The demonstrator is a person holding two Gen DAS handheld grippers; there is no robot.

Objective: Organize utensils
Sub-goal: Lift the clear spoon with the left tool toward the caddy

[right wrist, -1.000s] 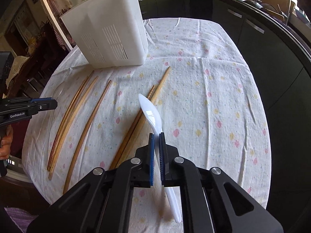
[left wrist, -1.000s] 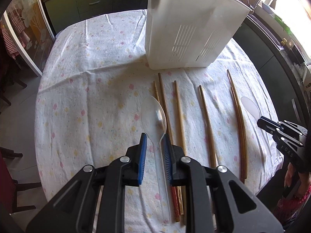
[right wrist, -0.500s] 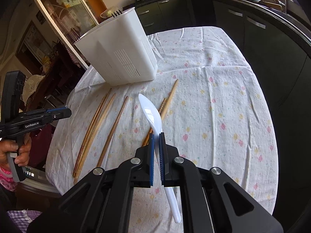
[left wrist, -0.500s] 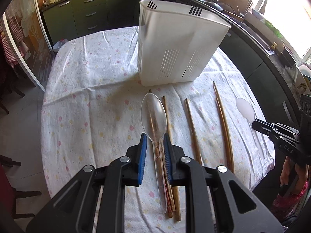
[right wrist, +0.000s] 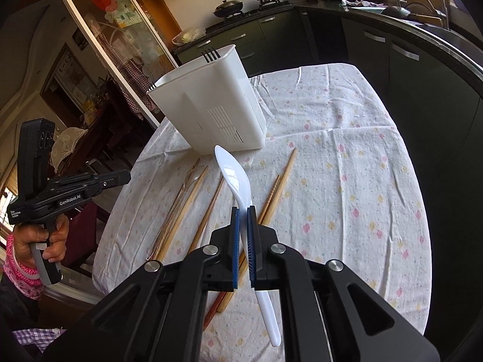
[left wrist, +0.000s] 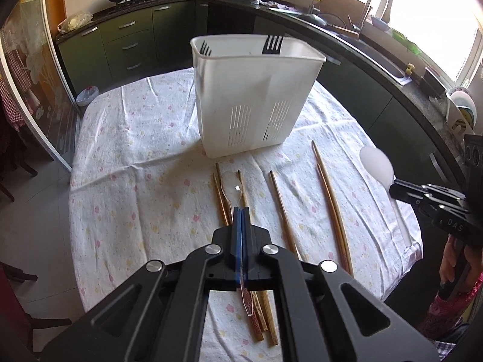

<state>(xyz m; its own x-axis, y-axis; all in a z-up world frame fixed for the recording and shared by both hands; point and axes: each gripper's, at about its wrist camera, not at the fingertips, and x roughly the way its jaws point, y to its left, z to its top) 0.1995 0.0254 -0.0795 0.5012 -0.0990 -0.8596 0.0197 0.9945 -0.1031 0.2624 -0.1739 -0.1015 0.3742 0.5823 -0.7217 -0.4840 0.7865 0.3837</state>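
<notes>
Presently on a floral tablecloth [left wrist: 129,157]: white slotted utensil caddy [left wrist: 256,96], upright, black fork tines [left wrist: 273,45] showing above its rim; wooden chopsticks [left wrist: 330,199] lying loose just in front of the caddy. Left gripper [left wrist: 241,211], in front of the caddy, clamped tight on a clear plastic spoon [left wrist: 231,185], bowl toward the caddy. Right gripper [right wrist: 243,211], likewise before the caddy, pinched on a white plastic spoon [right wrist: 234,178], handle trailing behind its jaws
</notes>
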